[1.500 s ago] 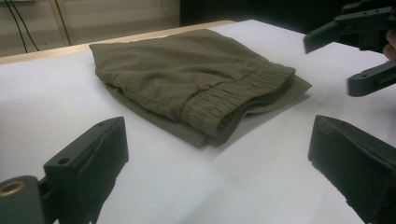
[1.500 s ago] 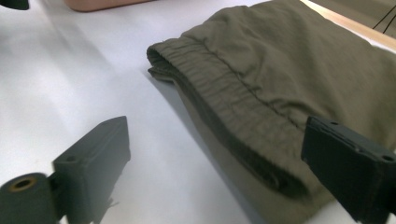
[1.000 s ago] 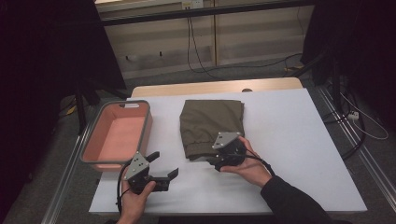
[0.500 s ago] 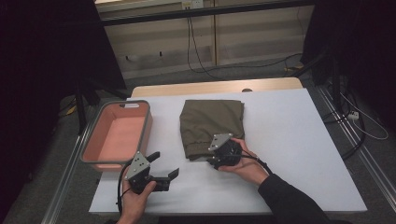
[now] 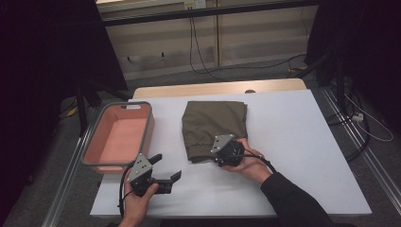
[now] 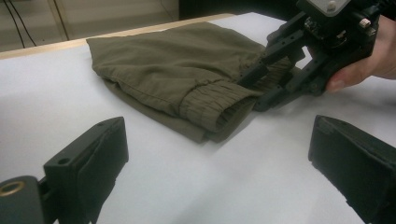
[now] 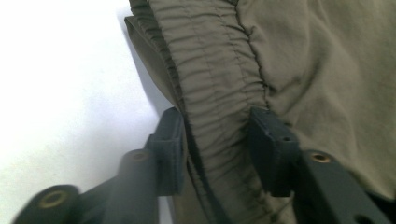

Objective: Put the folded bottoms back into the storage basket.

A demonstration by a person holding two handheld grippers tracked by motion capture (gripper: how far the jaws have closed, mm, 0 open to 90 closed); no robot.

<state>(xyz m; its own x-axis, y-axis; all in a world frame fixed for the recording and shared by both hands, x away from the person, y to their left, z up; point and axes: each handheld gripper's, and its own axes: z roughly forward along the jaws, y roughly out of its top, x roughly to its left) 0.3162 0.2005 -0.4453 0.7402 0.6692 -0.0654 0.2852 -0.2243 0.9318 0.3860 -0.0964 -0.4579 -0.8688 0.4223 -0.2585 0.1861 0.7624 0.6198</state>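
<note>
Both tongs were black, blocky and angular. The left tongs (image 5: 166, 182) carried a grey three-cornered plate with small screw dots on top, and a black cable looped down from their body. The right tongs (image 5: 213, 153) bore the same grey plate; their jaw links showed brass-ringed holes. The right arm wore a dark long sleeve (image 5: 295, 203), perhaps black in this dim light.

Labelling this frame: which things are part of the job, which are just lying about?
In the job:
- folded olive garment, elastic waistband between the closing jaws
- right gripper

Lying about:
- pink tub, nothing in it
- left gripper, jaws open, off the cloth
- floor cables
</note>
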